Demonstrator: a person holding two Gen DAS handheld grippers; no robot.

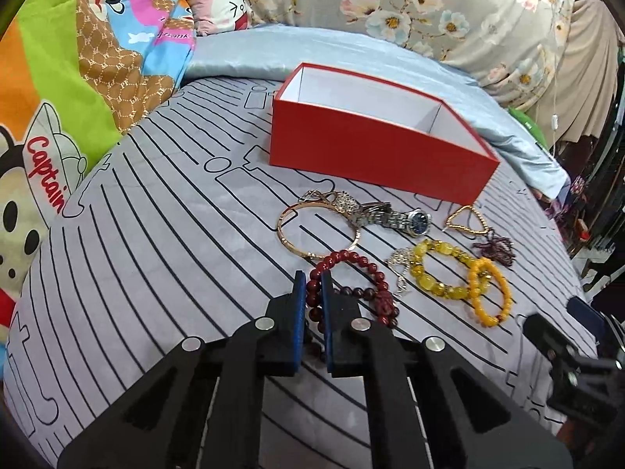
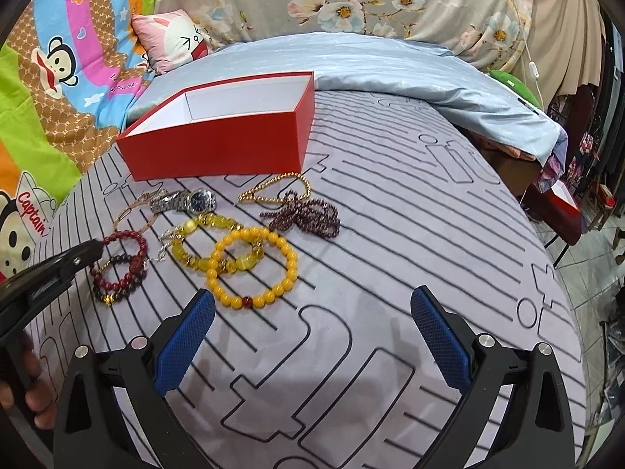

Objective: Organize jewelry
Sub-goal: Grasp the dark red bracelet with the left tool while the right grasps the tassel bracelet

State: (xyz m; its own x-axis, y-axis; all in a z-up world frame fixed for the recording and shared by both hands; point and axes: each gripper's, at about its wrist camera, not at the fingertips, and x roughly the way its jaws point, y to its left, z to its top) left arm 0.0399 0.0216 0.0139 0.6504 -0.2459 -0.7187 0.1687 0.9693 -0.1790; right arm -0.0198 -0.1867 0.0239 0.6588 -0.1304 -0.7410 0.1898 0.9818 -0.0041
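My left gripper (image 1: 312, 282) is shut on the dark red bead bracelet (image 1: 353, 258), pinching its left side between the blue pads on the striped bedsheet. The right wrist view shows that bracelet (image 2: 125, 262) with the left gripper's tip (image 2: 97, 251) on it. My right gripper (image 2: 312, 296) stands open over bare sheet, nothing between its fingers. Nearby lie a gold bangle (image 1: 312, 230), a steel watch (image 1: 406, 219), a yellow chunky bracelet (image 2: 203, 234), an orange bead bracelet (image 2: 254, 269), a gold chain (image 2: 273, 189) and a purple bead strand (image 2: 304, 215). Behind them stands an open red box (image 1: 375, 156).
A folded light-blue quilt (image 2: 390, 66) lies behind the box. Cartoon-print bedding (image 1: 58, 97) and a pink pillow (image 2: 172, 43) line the left and back. The bed drops off at the right edge (image 2: 574, 312) to a cluttered floor.
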